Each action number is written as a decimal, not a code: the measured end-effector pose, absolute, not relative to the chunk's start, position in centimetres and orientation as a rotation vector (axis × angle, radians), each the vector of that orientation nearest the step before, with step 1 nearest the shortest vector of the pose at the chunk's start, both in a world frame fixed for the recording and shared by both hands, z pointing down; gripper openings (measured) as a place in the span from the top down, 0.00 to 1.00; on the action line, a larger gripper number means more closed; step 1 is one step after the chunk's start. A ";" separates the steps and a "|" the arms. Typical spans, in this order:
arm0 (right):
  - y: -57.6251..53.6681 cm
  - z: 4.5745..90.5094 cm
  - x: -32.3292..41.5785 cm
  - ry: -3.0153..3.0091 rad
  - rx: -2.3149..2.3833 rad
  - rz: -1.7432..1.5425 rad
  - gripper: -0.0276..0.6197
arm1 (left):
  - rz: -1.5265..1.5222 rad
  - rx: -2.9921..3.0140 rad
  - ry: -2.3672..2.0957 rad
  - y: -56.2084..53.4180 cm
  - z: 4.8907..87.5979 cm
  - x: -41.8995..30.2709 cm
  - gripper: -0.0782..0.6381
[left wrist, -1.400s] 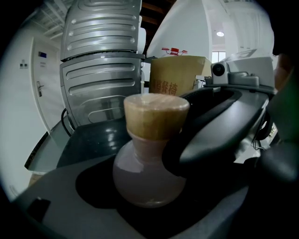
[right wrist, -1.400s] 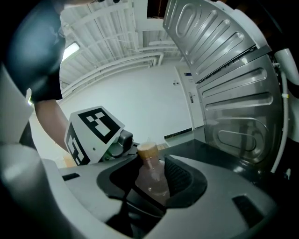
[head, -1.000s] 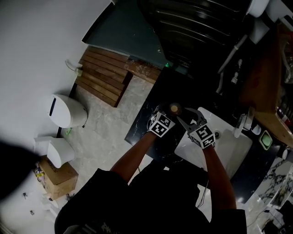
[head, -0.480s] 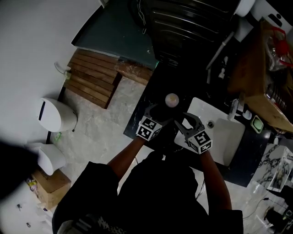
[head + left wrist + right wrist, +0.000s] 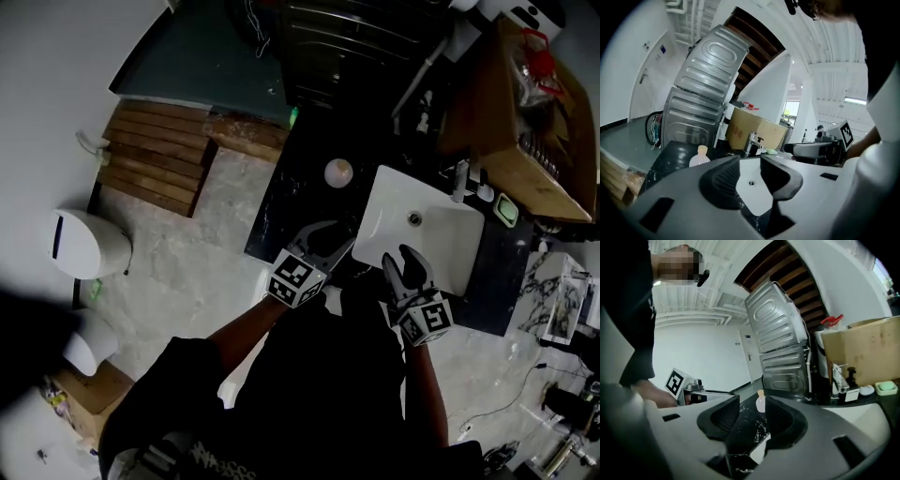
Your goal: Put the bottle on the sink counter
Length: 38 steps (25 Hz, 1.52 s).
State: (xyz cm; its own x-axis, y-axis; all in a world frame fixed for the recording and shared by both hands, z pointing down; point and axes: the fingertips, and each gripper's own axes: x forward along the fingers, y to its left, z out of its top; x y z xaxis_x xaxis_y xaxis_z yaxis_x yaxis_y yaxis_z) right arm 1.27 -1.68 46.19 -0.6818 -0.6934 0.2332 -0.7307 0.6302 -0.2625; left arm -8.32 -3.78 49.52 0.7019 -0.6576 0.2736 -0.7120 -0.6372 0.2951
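The small clear bottle (image 5: 338, 172) with a pale cap stands upright by itself on the black sink counter (image 5: 286, 202), left of the white basin (image 5: 380, 220). My left gripper (image 5: 330, 240) hangs near the counter's front edge, well short of the bottle. Its jaws are closing with nothing between them, and a gap still shows. My right gripper (image 5: 405, 266) is open and empty over the basin's front rim. The left gripper view shows the bottle (image 5: 699, 157) beyond and left of that gripper (image 5: 750, 166). The right gripper view shows the bottle (image 5: 761, 402) far beyond that gripper (image 5: 752, 413).
A chrome faucet (image 5: 459, 183) and a green soap dish (image 5: 507, 209) sit at the basin's far side. A cardboard box (image 5: 525, 122) stands behind them, with a ribbed metal appliance (image 5: 703, 93) beside it. On the floor lie a wooden slat mat (image 5: 155, 159) and a white bin (image 5: 84, 244).
Both grippers have drawn back from the bottle toward the person. The bottle stays standing on the counter. The left jaws are narrower than before.
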 end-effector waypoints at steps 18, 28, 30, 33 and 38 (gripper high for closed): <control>16.3 38.5 7.8 -2.807 1.415 0.364 0.88 | 0.112 2.631 -1.258 14.2 41.3 0.2 0.87; 29.9 38.7 11.7 -2.717 1.468 0.307 0.89 | 0.181 2.552 -1.569 29.8 38.4 4.3 0.87; 32.0 38.3 11.6 -2.701 1.481 0.295 0.89 | 0.154 2.559 -1.594 31.9 37.7 4.6 0.87; 34.5 37.3 11.4 -2.687 1.512 0.278 0.89 | 0.139 2.560 -1.603 34.5 37.2 4.7 0.87; 36.8 36.3 10.8 -2.655 1.512 0.214 0.89 | 0.146 2.583 -1.583 36.7 37.1 4.9 0.87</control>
